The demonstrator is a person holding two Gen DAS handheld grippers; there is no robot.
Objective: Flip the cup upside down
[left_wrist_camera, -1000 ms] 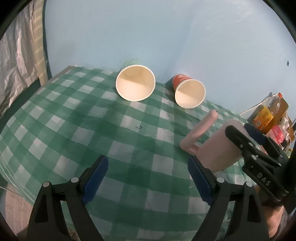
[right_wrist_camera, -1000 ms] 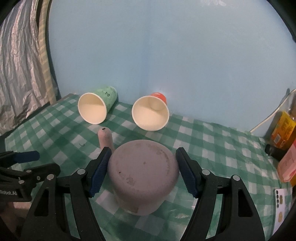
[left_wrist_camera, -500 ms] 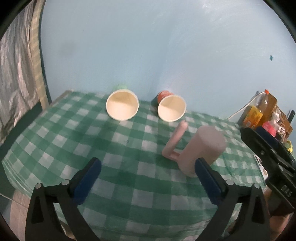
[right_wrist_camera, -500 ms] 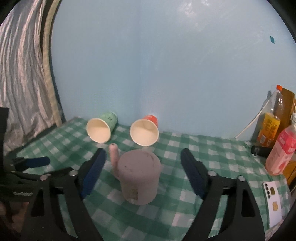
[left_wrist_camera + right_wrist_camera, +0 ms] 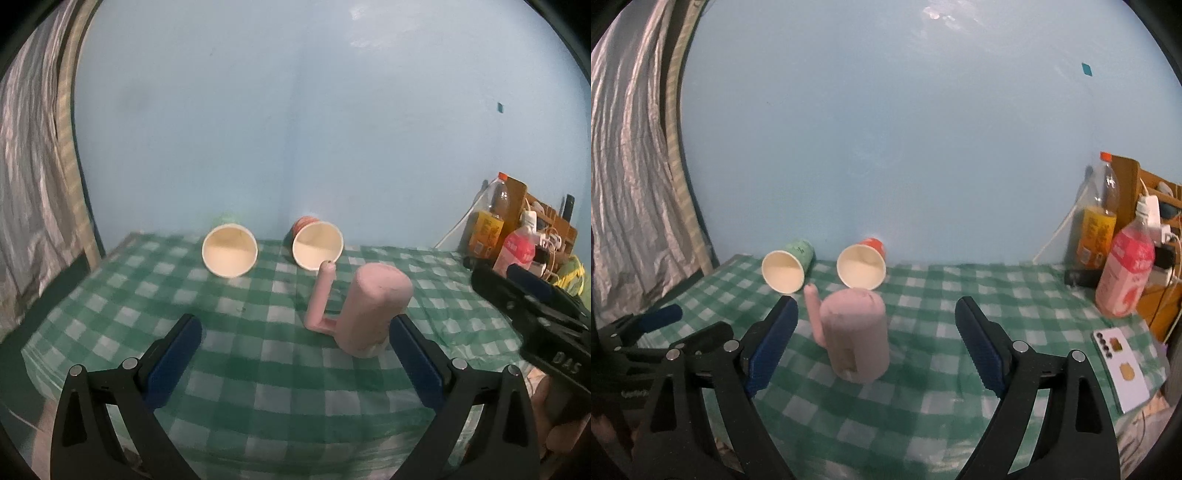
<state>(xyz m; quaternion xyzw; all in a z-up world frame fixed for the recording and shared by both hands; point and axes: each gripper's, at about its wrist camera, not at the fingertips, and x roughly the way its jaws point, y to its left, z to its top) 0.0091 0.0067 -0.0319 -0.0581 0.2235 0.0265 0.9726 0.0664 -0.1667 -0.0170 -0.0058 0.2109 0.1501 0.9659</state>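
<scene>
A pink cup (image 5: 373, 306) with a long handle stands upside down on the green checked tablecloth (image 5: 258, 373); it also shows in the right wrist view (image 5: 857, 339). My left gripper (image 5: 295, 362) is open and empty, pulled back near the table's front edge, left of the cup. My right gripper (image 5: 875, 347) is open, drawn back from the cup, which shows between its fingers without touching them. The right gripper also shows at the right of the left wrist view (image 5: 532, 306).
A green paper cup (image 5: 788, 269) and a red paper cup (image 5: 862, 267) lie on their sides by the blue wall. Bottles (image 5: 1126, 273), a box and cables crowd the right end. A phone (image 5: 1119, 369) lies near the right front edge.
My right gripper has opened, let go of the pink cup and pulled back. My left gripper has also drawn back and up. The cup stays standing upside down.
</scene>
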